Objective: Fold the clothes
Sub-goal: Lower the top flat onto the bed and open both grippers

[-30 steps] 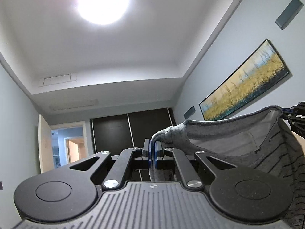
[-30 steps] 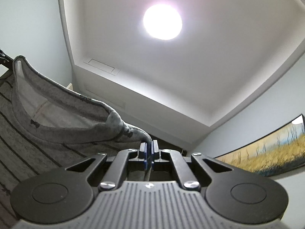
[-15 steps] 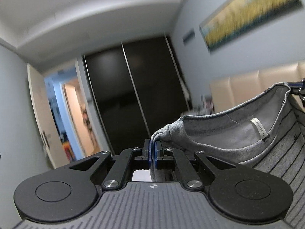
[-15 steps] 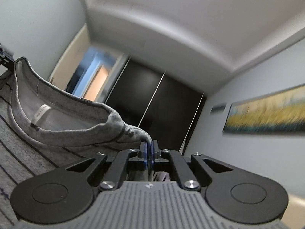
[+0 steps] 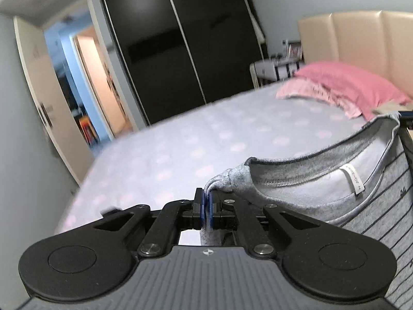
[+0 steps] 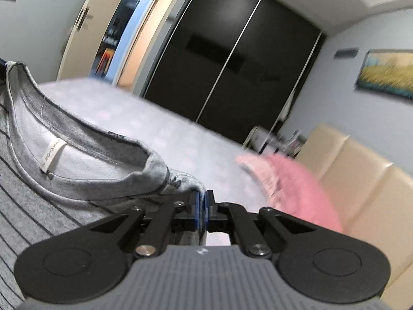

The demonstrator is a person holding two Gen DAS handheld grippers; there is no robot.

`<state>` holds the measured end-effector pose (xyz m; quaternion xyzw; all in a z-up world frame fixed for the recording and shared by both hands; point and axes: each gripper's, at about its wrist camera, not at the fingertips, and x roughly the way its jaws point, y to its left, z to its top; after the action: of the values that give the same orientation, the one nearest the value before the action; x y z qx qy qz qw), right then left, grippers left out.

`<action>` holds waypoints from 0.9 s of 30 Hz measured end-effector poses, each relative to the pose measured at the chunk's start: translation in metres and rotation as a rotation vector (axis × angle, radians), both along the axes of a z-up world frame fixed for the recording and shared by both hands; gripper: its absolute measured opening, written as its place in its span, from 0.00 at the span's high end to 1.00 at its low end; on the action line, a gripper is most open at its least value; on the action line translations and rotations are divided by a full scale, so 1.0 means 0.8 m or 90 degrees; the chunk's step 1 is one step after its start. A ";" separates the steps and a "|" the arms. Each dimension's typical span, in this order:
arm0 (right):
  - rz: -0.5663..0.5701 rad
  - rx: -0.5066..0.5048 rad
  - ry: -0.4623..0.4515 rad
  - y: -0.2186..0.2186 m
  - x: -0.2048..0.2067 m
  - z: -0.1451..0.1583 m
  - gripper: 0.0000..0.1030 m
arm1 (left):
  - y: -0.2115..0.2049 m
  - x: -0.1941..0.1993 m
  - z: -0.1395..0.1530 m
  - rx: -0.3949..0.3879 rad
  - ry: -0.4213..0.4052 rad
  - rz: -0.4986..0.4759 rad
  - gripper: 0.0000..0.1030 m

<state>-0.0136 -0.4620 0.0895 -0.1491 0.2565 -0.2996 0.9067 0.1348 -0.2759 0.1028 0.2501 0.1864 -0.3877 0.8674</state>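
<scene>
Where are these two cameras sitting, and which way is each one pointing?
Left wrist: rides on the left gripper, looking along its fingers over the bed toward the wardrobe; only the gripper shows.
Right wrist: rides on the right gripper, facing the same way; only the gripper shows.
Shared: the striped grey shirt, pink pillow, bed, wardrobe.

The striped sweatshirt [image 5: 322, 196] was soft, fuzzy knit cloth; the wardrobe doors [image 6: 232, 59] were glossy; the headboard [image 5: 361, 44] looked smooth, padded.
</scene>
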 end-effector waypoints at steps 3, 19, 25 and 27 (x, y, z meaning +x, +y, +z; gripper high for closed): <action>-0.003 0.023 0.039 -0.023 0.028 -0.041 0.96 | -0.016 0.031 -0.045 0.028 0.037 0.007 0.98; -0.012 0.175 0.160 -0.051 0.107 -0.165 0.70 | -0.021 0.090 -0.149 0.120 0.203 0.002 0.82; -0.010 0.226 0.112 -0.059 0.053 -0.132 0.60 | 0.041 0.080 -0.136 0.124 0.240 0.011 0.71; -0.006 0.243 0.118 -0.057 0.024 -0.124 0.60 | 0.068 0.068 -0.129 0.129 0.253 0.008 0.71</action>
<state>0.0059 -0.5076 -0.0097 -0.0003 0.3917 -0.2347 0.8896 0.1896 -0.2219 -0.0006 0.2535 0.3929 -0.4032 0.7866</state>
